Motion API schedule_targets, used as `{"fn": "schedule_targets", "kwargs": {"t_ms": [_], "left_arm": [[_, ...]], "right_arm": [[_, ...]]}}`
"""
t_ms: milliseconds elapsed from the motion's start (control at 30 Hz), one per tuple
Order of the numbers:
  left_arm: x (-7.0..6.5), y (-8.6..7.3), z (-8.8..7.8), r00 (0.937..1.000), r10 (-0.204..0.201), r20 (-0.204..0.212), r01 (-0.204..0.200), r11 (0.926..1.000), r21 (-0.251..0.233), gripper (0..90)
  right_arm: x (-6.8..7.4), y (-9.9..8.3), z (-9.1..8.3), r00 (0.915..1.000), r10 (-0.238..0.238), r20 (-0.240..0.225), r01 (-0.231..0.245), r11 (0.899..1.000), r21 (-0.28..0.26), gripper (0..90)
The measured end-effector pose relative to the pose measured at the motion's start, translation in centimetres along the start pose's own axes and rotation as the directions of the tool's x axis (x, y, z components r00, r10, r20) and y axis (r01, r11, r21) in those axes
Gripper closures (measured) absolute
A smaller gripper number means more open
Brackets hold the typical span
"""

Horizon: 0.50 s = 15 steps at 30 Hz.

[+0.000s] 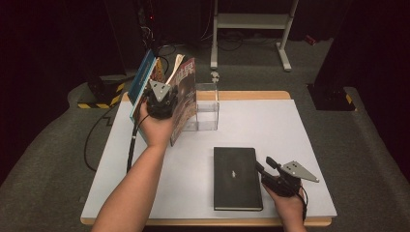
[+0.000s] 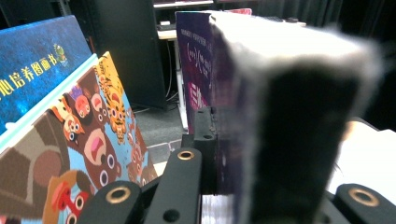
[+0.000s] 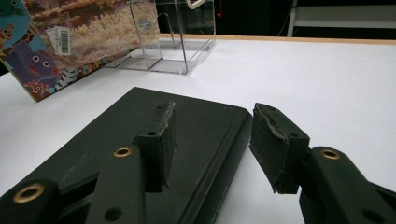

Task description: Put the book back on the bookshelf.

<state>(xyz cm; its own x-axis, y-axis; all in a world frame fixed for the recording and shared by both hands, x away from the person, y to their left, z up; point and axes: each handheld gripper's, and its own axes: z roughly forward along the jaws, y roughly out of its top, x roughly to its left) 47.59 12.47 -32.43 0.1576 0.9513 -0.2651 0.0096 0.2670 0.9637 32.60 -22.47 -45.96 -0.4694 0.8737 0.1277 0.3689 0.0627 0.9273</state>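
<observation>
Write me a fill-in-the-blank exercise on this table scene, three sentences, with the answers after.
1. The left gripper is shut on an upright purple-spined book, which stands beside a colourful cartoon-animal picture book at the table's far ____ corner.
2. The flat black hardcover notebook lies on the white table, and the right gripper has its jaws ____ over that notebook's edge.
3. The clear acrylic book stand next to the upright books is ____.

Missing words: left; open; empty
</observation>
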Motion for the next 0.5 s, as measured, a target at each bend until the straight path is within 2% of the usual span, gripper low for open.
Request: {"fn": "schedule_targets", "kwargs": {"t_ms": [300, 500], "left_arm": [[0.0, -0.8, 1.8, 0.9998, 0.011, -0.017, -0.011, 0.9999, -0.002, 83.7], [0.4, -1.5, 2.9, 0.9996, -0.006, -0.029, 0.006, 0.9999, 0.016, 83.8]], "right_arm": [[-0.1, 0.0, 0.0, 1.0, 0.004, 0.003, -0.004, 1.0, -0.001, 49.7], [0.0, -0.1, 0.1, 1.0, 0.002, 0.0, -0.002, 1.0, 0.004, 49.7]]}}
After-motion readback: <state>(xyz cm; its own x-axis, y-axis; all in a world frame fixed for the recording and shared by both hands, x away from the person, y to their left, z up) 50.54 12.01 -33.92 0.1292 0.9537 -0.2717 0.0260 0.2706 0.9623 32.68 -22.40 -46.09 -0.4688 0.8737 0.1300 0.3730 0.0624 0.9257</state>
